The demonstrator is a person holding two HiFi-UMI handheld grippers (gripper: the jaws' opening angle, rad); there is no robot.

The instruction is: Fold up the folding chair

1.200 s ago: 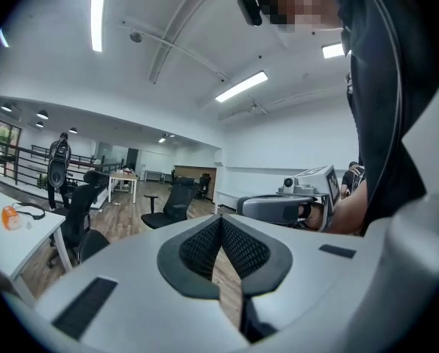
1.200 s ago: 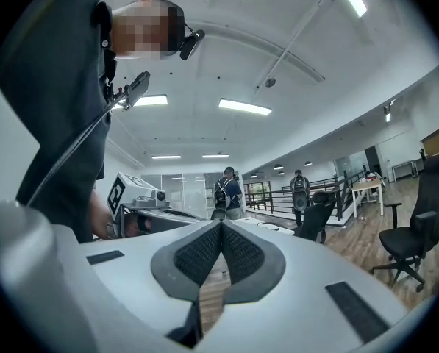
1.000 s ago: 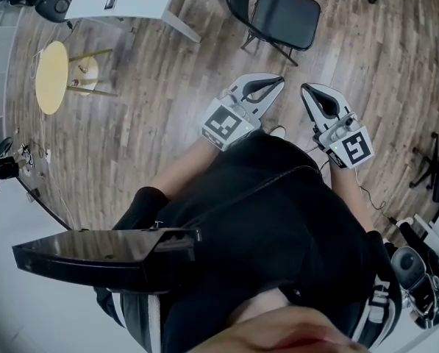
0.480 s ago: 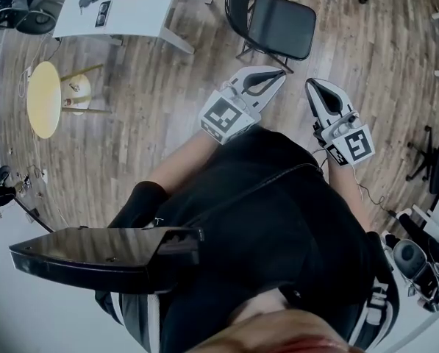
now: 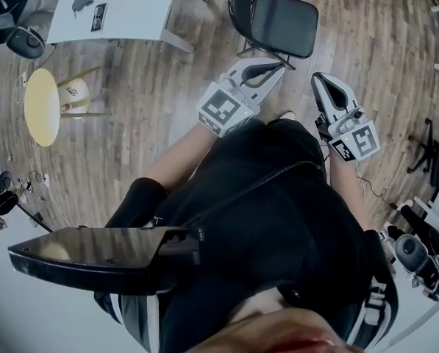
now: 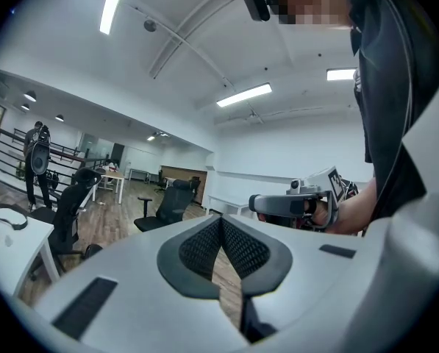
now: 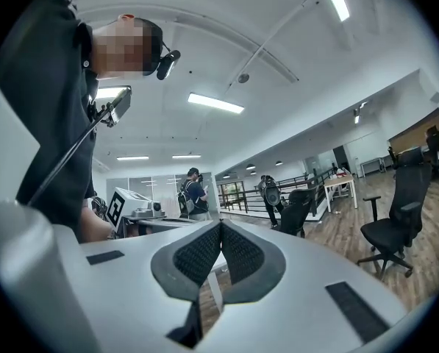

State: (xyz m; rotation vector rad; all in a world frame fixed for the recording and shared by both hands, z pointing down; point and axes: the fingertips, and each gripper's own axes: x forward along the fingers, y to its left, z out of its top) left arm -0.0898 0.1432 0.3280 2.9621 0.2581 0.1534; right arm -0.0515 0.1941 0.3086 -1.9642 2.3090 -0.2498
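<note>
The person holds both grippers out in front of the body, side by side and a little apart. The left gripper (image 5: 275, 68) points level toward the far side, slightly turned to the right, with its marker cube (image 5: 223, 110) at the near end. The right gripper (image 5: 320, 79) also points level toward the far side. The left forearm (image 5: 176, 169) and right forearm (image 5: 357, 197) reach forward. On each gripper the jaws are closed together, nothing between them
</note>
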